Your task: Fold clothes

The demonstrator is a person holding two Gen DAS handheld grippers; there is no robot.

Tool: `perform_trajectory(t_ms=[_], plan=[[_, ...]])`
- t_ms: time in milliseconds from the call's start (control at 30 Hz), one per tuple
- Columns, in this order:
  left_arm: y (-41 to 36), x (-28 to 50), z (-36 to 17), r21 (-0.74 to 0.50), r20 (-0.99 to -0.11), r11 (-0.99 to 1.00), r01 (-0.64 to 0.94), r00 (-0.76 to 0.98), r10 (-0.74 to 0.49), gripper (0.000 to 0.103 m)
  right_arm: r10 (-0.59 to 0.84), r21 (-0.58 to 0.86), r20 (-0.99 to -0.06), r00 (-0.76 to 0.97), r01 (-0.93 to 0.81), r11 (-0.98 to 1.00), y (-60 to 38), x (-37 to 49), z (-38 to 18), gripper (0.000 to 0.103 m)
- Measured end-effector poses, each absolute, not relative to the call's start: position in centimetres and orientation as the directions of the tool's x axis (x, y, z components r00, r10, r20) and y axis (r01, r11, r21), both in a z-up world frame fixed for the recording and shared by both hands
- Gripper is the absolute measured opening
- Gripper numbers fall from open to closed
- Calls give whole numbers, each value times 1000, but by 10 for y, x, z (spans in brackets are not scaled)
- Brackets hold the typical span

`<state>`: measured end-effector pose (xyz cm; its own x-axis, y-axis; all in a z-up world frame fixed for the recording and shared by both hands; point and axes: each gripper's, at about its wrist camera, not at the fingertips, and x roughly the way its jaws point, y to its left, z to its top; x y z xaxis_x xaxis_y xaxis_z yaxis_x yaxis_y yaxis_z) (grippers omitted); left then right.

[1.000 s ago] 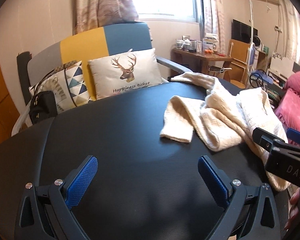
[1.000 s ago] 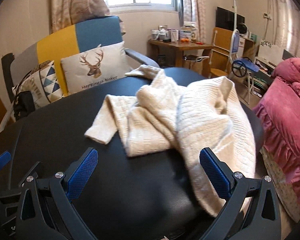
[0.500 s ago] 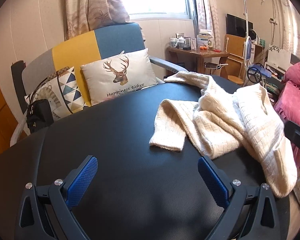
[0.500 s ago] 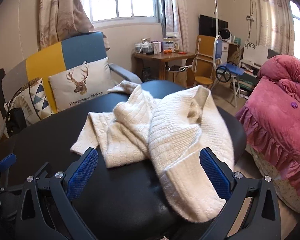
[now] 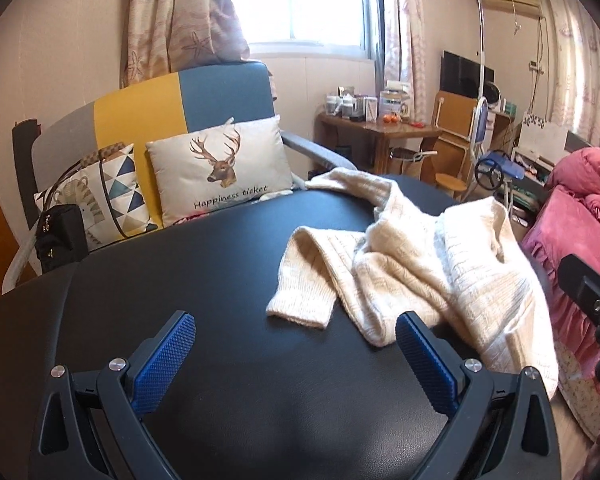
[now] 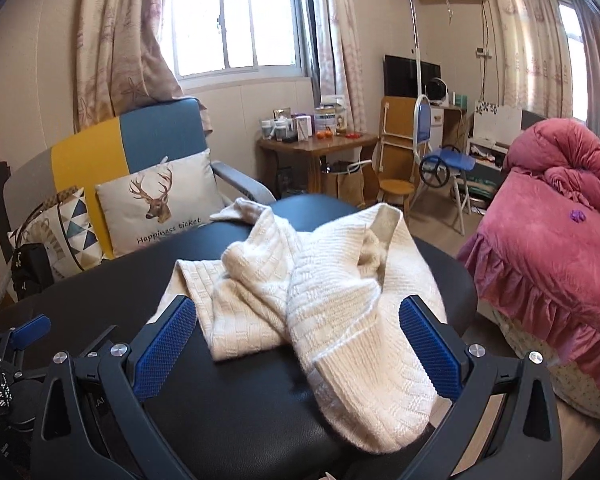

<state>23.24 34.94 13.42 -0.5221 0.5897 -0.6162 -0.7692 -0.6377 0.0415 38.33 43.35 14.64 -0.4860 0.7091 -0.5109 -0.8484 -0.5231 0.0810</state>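
Sweater [image 6: 324, 304] between right gripper [image 6: 296, 344] fingers

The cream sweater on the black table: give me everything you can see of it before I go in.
The cream sweater is a chunky rib-and-cable knit, unfolded and bunched in a heap on the black table. One sleeve lies flat toward the table's middle, its cuff open. Another part stretches toward the far edge near the sofa. The near end droops over the table's edge. Neither gripper touches it: the right gripper frames that end, open.
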Motion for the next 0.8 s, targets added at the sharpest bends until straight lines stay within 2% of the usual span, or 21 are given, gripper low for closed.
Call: perform_trajectory(t_ms=[200,400,800], plan=[[345,227,139,23,-597,-667,-745,-545,588,103,707,70,-516,-484,-846,-528,434,381,146,103],[345,225,137,32,-611,-674,-738,-548,571,103,683,86,-551,-478,-847,-524,437,380,138,103],[352,234,134,43,-621,-644,-764,-526,582,103,679,95,-563,-472,-853,-514,435,384,136,103]])
